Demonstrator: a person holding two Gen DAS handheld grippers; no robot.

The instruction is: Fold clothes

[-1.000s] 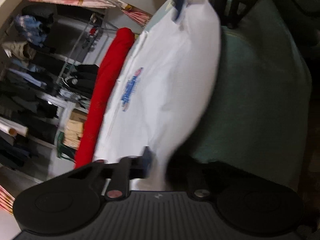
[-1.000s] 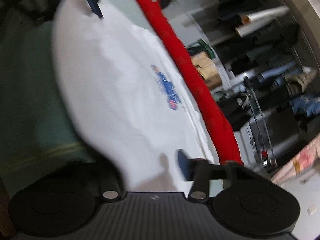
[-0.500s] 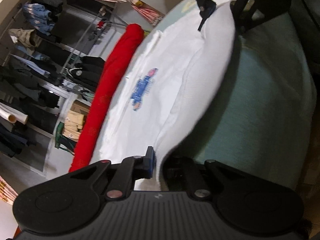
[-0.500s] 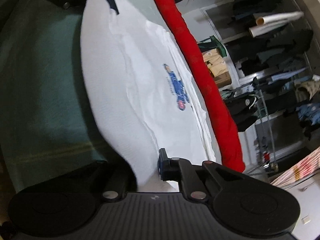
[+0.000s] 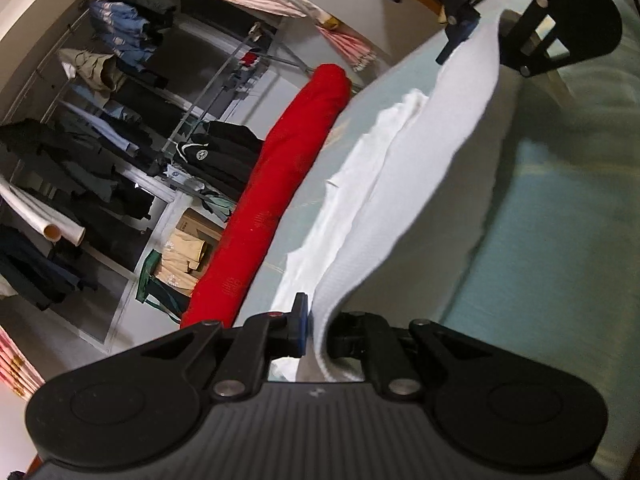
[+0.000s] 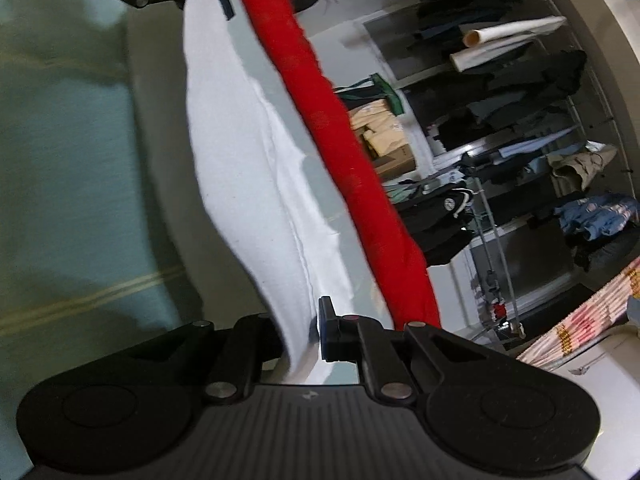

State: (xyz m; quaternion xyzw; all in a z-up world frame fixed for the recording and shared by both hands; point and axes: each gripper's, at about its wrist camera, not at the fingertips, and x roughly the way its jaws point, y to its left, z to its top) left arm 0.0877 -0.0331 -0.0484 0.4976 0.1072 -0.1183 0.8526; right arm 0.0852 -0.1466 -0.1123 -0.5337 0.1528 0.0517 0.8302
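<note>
Both the left gripper (image 5: 316, 330) and right gripper (image 6: 308, 330) were clamped on the near edge of the white T-shirt (image 5: 404, 184), lifted off the green bedspread (image 5: 560, 220). Mid-fold: next likely meant carrying that edge toward the red roll (image 5: 280, 200) at ten o'clock.

Red bolster (image 5: 276, 196) lying along far edge of teal bed cover (image 5: 560, 220). Behind it, dark clothes hanging on rack (image 6: 512, 120), cardboard box (image 6: 384, 140) sitting on floor, paper roll (image 6: 512, 32) up top.
</note>
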